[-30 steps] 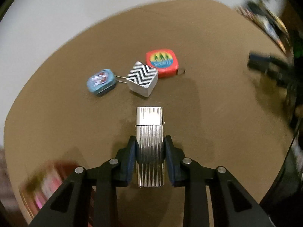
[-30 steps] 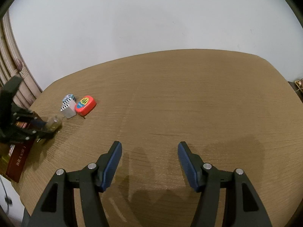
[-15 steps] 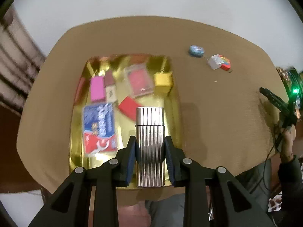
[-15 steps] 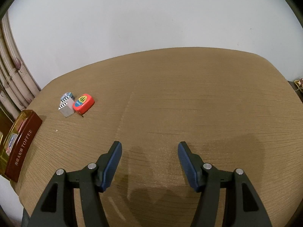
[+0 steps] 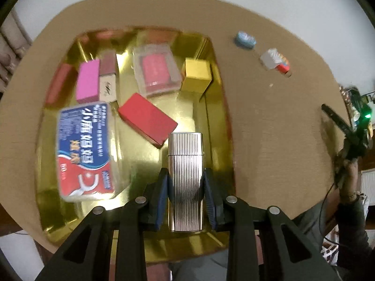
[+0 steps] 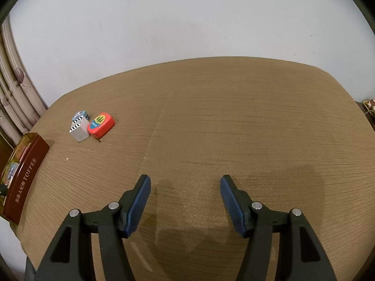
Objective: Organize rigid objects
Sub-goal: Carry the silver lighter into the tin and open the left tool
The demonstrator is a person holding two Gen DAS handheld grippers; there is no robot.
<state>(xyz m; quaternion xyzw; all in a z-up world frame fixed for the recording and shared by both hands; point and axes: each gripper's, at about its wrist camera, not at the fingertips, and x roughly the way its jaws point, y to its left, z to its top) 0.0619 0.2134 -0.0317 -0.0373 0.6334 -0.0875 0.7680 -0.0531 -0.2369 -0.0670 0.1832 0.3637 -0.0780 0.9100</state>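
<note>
Left wrist view: the left gripper [image 5: 185, 192] has its fingers [image 5: 162, 193] clamped on a ribbed silver lighter [image 5: 185, 164], one blue pad on each long side. The lighter stands lengthwise between the pads, at lower centre of the frame, above the near right part of a gold tray [image 5: 216, 107].

Tray contents, as seen:
- a blue, white and red flat box [image 5: 85, 149] with printed characters, at left;
- a red box [image 5: 147, 119], lying at an angle near centre, just left of the lighter's top;
- a clear case with a pink insert [image 5: 155, 70], upper centre;
- a gold block [image 5: 196, 75], upper right, against the tray wall;
- a pink block [image 5: 88, 82] and a narrow brown-and-cream box [image 5: 107, 79], side by side at upper left.

The image is blurred, so finer detail is not readable.

On the brown counter [image 5: 269, 121], upper right of the frame and well apart from the tray: a small blue tin [image 5: 245, 40], and a white block [image 5: 270, 59] touching a red tape measure [image 5: 283, 66].

Right wrist view: the right gripper [image 6: 185, 201] has its fingers [image 6: 138, 203] apart with nothing between them, above bare counter [image 6: 234, 128]. At left of the frame sit the blue tin [image 6: 79, 115], the white block [image 6: 79, 128] with a zigzag top and the red tape measure [image 6: 101, 122], grouped closely. The tray's dark red outer wall [image 6: 25, 175], marked TOFFEE, shows at the left edge.
</note>
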